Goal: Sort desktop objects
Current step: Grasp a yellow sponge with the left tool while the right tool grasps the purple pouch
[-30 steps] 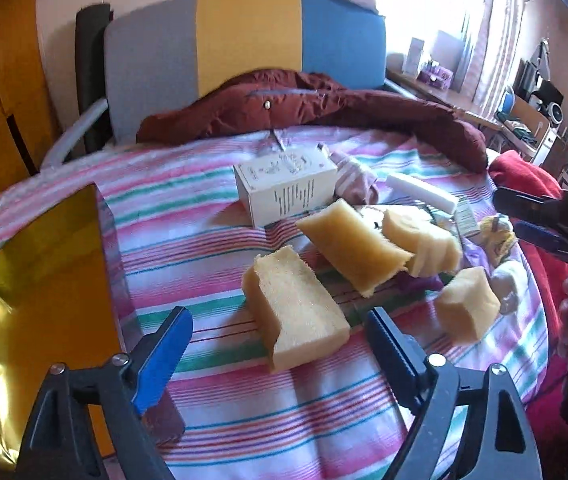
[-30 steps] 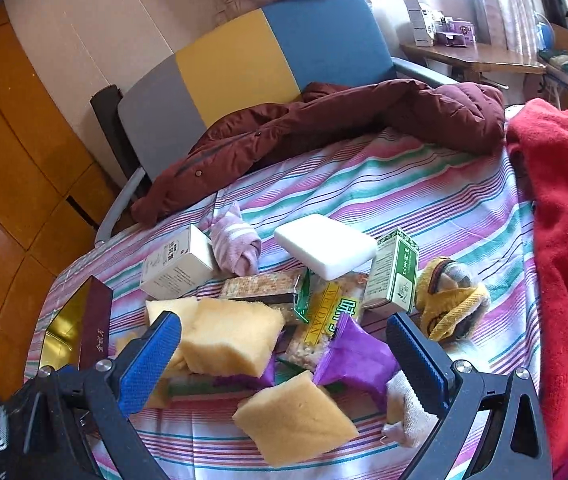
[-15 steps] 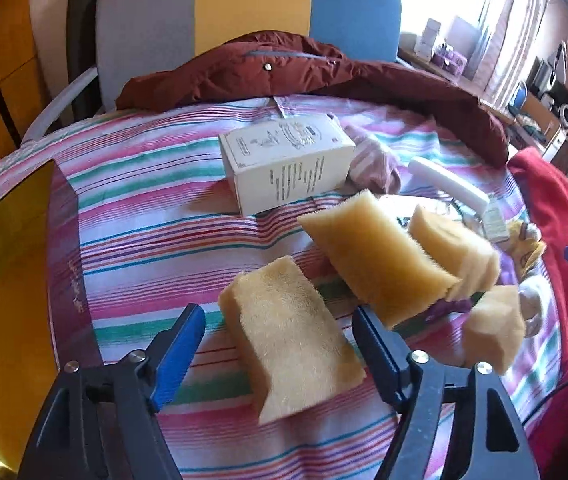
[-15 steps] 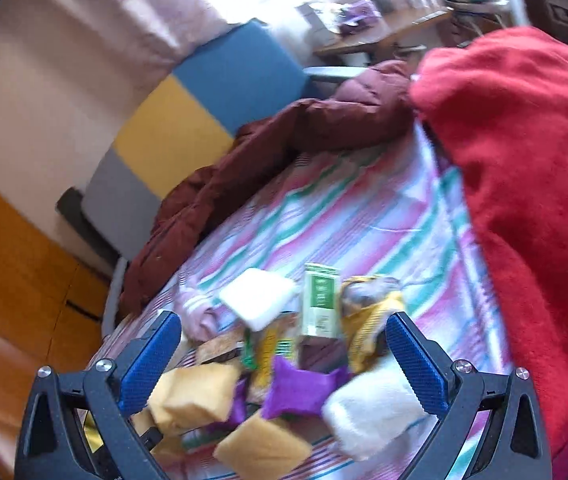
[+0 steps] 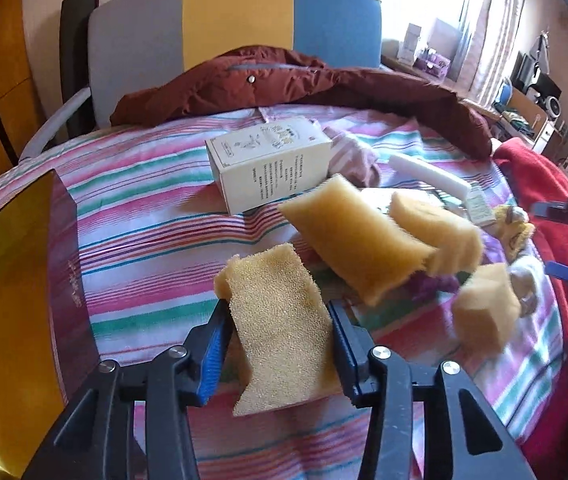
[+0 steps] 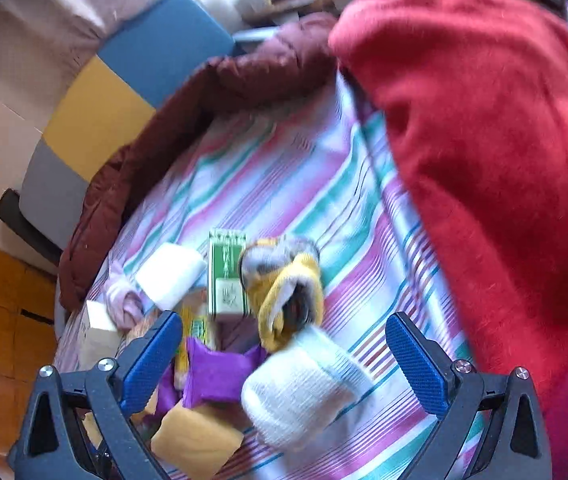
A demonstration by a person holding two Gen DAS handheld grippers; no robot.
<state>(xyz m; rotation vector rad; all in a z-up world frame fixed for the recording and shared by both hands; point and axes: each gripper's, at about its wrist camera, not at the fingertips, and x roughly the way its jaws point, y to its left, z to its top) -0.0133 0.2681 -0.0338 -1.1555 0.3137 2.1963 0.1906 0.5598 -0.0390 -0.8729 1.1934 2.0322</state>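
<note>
My left gripper holds a yellow sponge between its blue pads, which touch both its sides while the jaws are closing. Three more yellow sponges lie just beyond it on the striped cloth. My right gripper is open, hanging over a rolled white sock that lies between its fingers, untouched. Past the sock lie a yellow sock bundle, a green box and a purple packet.
A white carton and a pink sock sit behind the sponges. A gold-topped maroon box fills the left. A maroon jacket lies at the back, a red blanket on the right, and a white block by the green box.
The left jaws have closed from wide open onto the near sponge. The right gripper rolled and shifted right toward the red blanket, bringing the white sock between its fingers.
</note>
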